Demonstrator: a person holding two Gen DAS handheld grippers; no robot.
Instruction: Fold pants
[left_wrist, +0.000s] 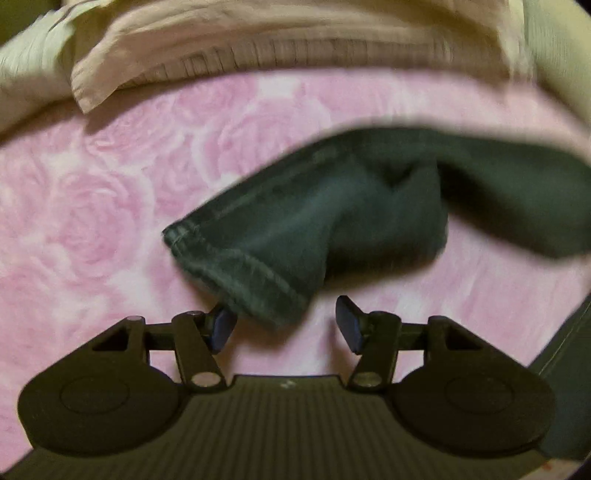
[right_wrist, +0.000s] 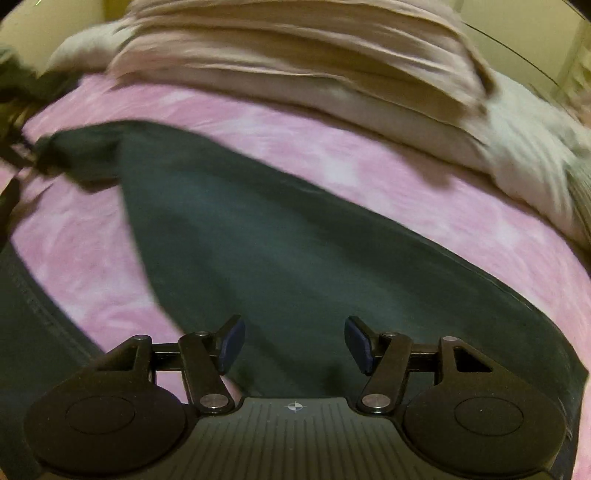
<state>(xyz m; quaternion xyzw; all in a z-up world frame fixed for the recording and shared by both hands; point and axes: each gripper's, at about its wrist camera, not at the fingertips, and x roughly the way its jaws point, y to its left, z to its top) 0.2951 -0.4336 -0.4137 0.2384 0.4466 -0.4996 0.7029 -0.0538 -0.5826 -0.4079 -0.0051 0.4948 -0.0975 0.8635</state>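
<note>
Jaws on both grippers are parted and gripping nothing. On the left gripper (left_wrist: 286, 325) the blue pads (left_wrist: 221, 329) sit apart, and the stitched hem of a pant leg (left_wrist: 236, 277) lies just ahead of them, right by the left-side pad; can't tell if it actually touches. The right gripper (right_wrist: 294, 345) hangs over a broad flat stretch of the dark green pants (right_wrist: 295, 251), nothing pinched. Pants are spread across a bed with a pink rose-print blanket (left_wrist: 92, 221), one leg folded over itself. A beige pillow (left_wrist: 258, 48) sits at the far end of the bed. Everything's pretty blurry.
</note>
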